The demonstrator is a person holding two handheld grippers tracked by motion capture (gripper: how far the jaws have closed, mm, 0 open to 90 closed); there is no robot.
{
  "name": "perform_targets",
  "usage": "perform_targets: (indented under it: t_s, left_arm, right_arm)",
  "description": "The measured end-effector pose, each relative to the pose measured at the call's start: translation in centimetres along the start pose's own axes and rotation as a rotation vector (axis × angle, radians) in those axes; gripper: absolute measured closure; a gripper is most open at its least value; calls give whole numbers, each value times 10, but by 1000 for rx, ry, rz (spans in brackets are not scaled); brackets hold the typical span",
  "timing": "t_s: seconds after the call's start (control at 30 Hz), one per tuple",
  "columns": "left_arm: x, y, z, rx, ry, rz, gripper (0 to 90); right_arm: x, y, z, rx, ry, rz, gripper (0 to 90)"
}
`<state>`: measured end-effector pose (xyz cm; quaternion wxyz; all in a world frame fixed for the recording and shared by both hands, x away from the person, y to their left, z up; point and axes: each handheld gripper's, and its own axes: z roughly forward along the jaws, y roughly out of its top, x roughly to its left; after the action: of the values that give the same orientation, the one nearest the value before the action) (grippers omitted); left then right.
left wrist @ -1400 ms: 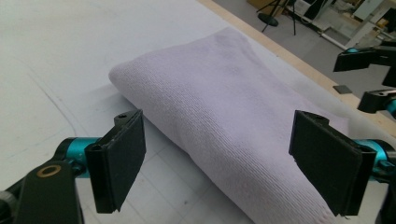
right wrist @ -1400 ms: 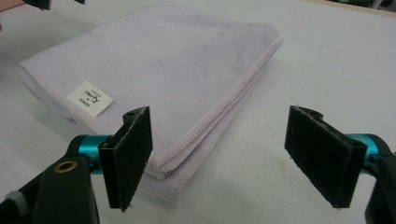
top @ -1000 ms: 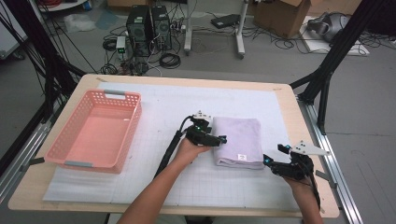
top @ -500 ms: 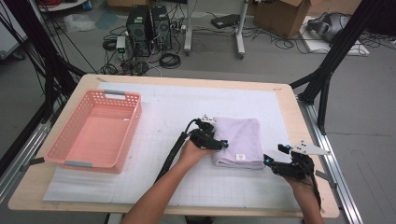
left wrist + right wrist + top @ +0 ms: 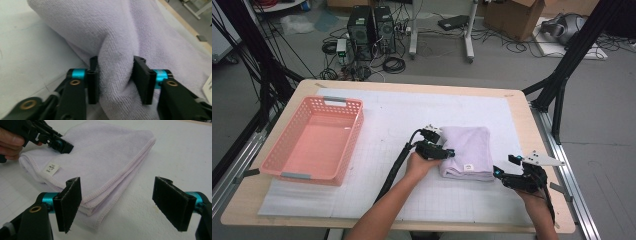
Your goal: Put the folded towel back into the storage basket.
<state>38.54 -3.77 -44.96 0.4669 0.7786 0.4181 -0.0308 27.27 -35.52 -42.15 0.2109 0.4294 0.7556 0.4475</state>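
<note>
A folded lilac towel (image 5: 469,147) lies on the white mat, right of centre. My left gripper (image 5: 451,154) is at the towel's left edge; its jaws have just been closing, and they now pinch a bunched fold of the towel (image 5: 120,32) between the pads (image 5: 93,80). My right gripper (image 5: 497,171) rests near the towel's front right corner, open, with nothing gripped. In the right gripper view the towel's stitched corner (image 5: 100,157) lies just ahead of the wide-apart pads (image 5: 71,203), and the left gripper (image 5: 62,146) bites the towel's far side.
A pink plastic basket (image 5: 343,102) stands empty on the left of the table. The wooden table edge (image 5: 517,107) runs close behind and to the right. Black frame legs, cables and computer cases stand on the floor beyond.
The left gripper has slid a little right and forward onto the towel's left edge and closed on a fold of it. The right gripper has stayed put.
</note>
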Motion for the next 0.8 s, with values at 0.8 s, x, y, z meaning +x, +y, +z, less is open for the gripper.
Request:
perform_targets:
  t_s: [0.8]
  left_arm:
    - [-5, -3, -41, -199, -107, 136, 728]
  right_arm:
    - [-2, -1, -1, -7, 1, 9, 224]
